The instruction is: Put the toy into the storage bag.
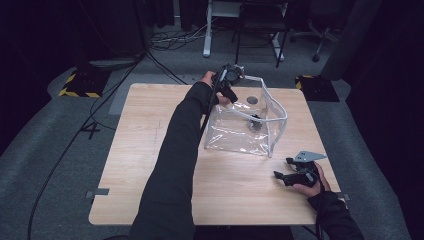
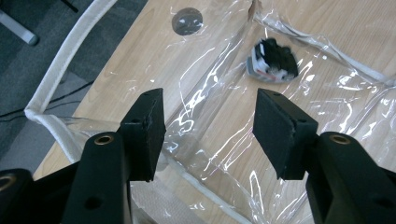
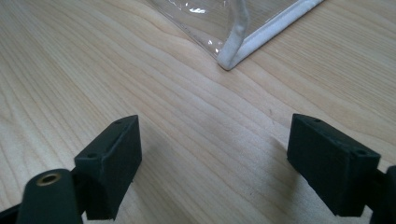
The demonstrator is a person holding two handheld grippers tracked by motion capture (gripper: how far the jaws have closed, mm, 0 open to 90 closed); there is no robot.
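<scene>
Below the left gripper (image 2: 208,126), whose jaws stand apart with nothing between them, lies the clear plastic pouch (image 2: 224,93) with its white piped edge. Through the film, ahead of the jaws and a little toward the right-hand one, a small black-and-white object (image 2: 273,60) rests inside the pouch. Farther ahead, beyond the left-hand jaw, a round grey hole (image 2: 187,21) shows in the tabletop (image 2: 140,51). From the high view, the left gripper (image 1: 227,82) hangs over the far left corner of the pouch (image 1: 247,122), just above the rim, with the person's left sleeve (image 1: 175,150) stretching across the tabletop (image 1: 145,130) to it.

Well apart from that gripper, the right gripper (image 1: 285,170) sits low over the near right part of the tabletop, near the pouch's closest corner. Its jaws are spread wide and empty. Ahead of the right gripper (image 3: 212,163), between the two jaws and farther off, the pouch's white-edged corner (image 3: 231,58) rests on the wood.
</scene>
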